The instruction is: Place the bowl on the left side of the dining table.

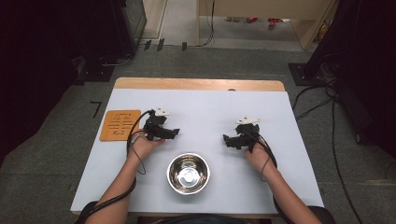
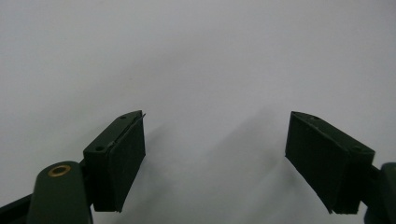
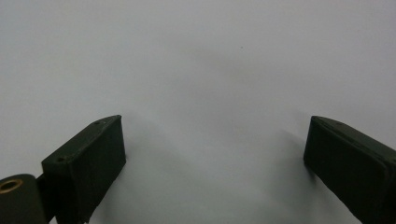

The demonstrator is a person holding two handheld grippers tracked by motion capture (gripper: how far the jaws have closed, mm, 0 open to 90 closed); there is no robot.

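high view: nothing has been picked up yet, so the work looks to be at its very start. a steel bowl [image 1: 188, 173] sits empty on the desk [image 1: 280, 121], near the front edge, between the person's two forearms. the left tongs [image 1: 173, 134] rest on the desk just beyond the bowl and to its left, tips aimed toward the space above the bowl. the right tongs [image 1: 226, 139] lie beyond the bowl and to its right, tips aimed back toward the left pair, so the two face each other across a bare gap. an orange mat [image 1: 120, 124] lies well to the left of the bowl, past the left hand [image 1: 144, 145], untouched.

both pairs stand wide with nothing between them; each gripper view looks along parted black pads [image 2: 120, 163] over plain pale desk surface. the right hand [image 1: 258, 155] sits low, wrist on the desk, like the left. everything is left to do, as i judge it: neither pair touches the bowl or the mat.
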